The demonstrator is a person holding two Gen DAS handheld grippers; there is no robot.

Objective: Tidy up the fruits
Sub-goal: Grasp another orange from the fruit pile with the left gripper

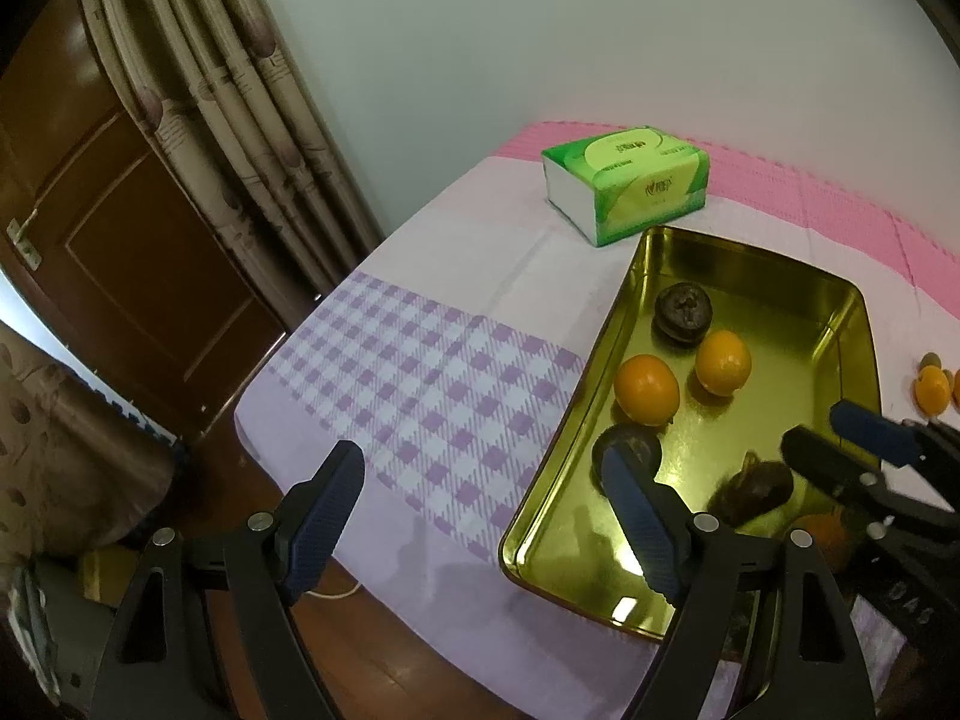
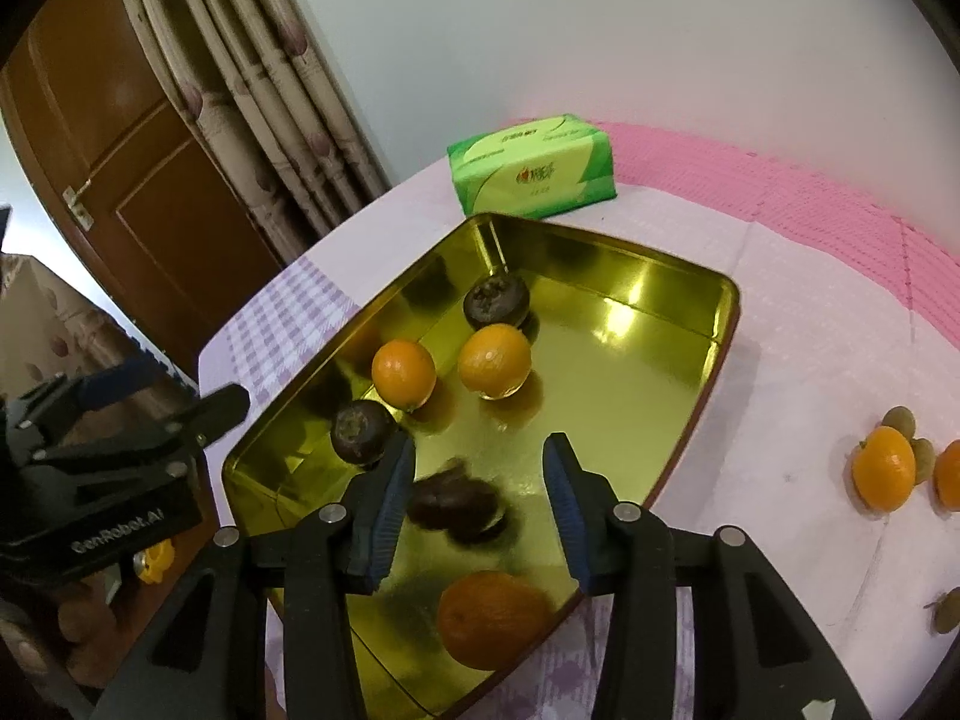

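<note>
Hovering over the near end of the gold tray point(image 2: 690, 312), my right gripper point(image 2: 480, 498) has its jaws partly open with nothing pressed between the pads; a dark fruit point(image 2: 456, 507) lies blurred on the tray floor just beyond and between the fingers, and an orange point(image 2: 489, 618) sits below them, closer to me. My left gripper point(image 1: 480, 516) stands wide open and empty, off the tray's left rim over the checked cloth point(image 1: 420, 372). Farther ahead of the right gripper, two more oranges point(image 2: 403, 373) and two more dark fruits point(image 2: 363, 431) rest in the tray. Well to its right, on the bare desk point(image 2: 780, 396), another orange point(image 2: 885, 475) waits beside some small brownish fruits point(image 2: 899, 418). I judge that loose orange the likely next pick. It looks firm, round and smooth-skinned, so it could roll or squirt out of a shallow pinch; I would straddle its widest middle and close gently. The dark fruits look wrinkled and perhaps softer, so a light squeeze suits them. On the slick metal floor anything dropped may roll.
</note>
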